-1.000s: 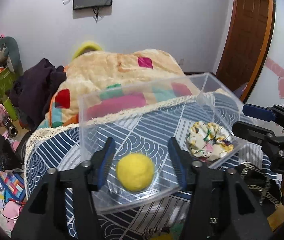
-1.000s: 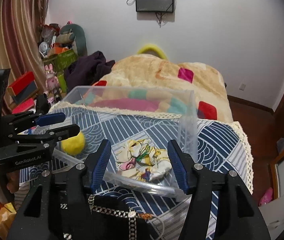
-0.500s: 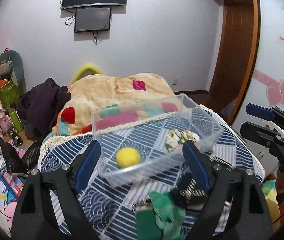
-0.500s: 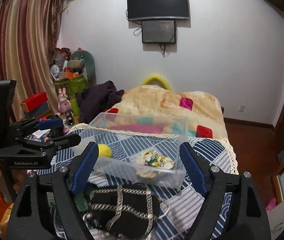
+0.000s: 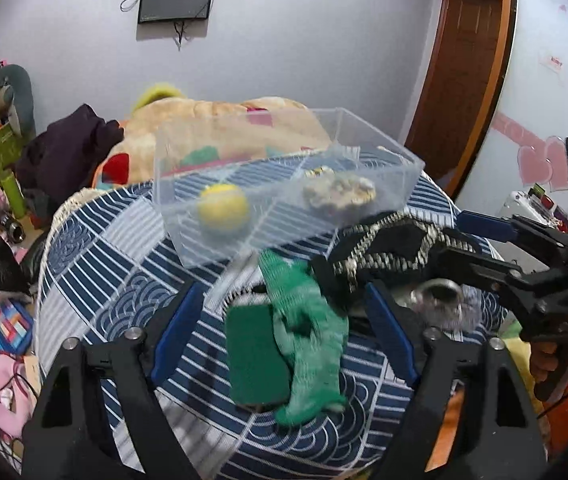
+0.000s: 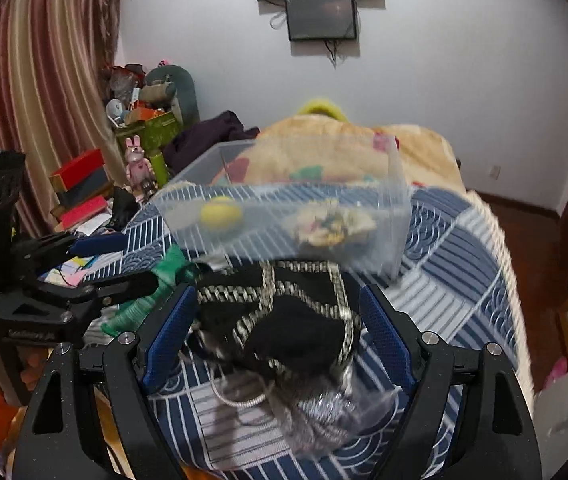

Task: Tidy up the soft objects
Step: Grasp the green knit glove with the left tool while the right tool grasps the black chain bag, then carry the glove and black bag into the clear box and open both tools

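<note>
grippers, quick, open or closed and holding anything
left gripper: open, empty, above the green glove.
right gripper: open, empty, above the black pouch.

Left claw over green cloth, clear bin behind

The left claw (image 5: 284, 332) gapes wide above a green knitted cloth (image 5: 307, 332) lying across a green sponge (image 5: 254, 356) on the blue patterned bedspread (image 5: 96, 264). Beyond, a clear plastic bin (image 5: 284, 184) holds a yellow ball (image 5: 223, 208) and a scrunchie (image 5: 337, 192).
</note>
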Tool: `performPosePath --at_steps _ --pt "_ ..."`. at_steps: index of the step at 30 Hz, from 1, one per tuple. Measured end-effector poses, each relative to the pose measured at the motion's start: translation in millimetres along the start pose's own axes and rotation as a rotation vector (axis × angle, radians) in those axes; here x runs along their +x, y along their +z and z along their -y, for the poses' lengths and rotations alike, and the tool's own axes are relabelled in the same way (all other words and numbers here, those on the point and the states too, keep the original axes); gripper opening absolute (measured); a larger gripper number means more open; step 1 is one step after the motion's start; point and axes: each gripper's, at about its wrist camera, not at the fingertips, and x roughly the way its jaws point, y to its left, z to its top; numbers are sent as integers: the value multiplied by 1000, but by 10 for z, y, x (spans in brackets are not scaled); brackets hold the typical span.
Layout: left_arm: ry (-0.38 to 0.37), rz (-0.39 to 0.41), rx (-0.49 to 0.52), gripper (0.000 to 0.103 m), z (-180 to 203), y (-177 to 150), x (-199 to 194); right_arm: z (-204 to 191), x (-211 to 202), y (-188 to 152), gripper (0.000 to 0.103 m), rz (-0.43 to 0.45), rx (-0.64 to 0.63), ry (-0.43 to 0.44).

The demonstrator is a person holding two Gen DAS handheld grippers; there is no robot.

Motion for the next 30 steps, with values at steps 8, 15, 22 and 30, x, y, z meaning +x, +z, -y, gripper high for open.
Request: performPosePath --at_steps 8,15,22,30 --pt "-43 -38 0 39 71 -86 151 63 -40 -15 46 12 30 23" --pt "-47 -30 -10 21 38 -104 155 44 -151 9 28 56 30 25" --pt "-79 5 -33 18 8 -24 9 3 -342 102 23 128 15 11" --pt "-69 80 -27 17 23 144 -233 33 -580 262 23 222 13 -31"
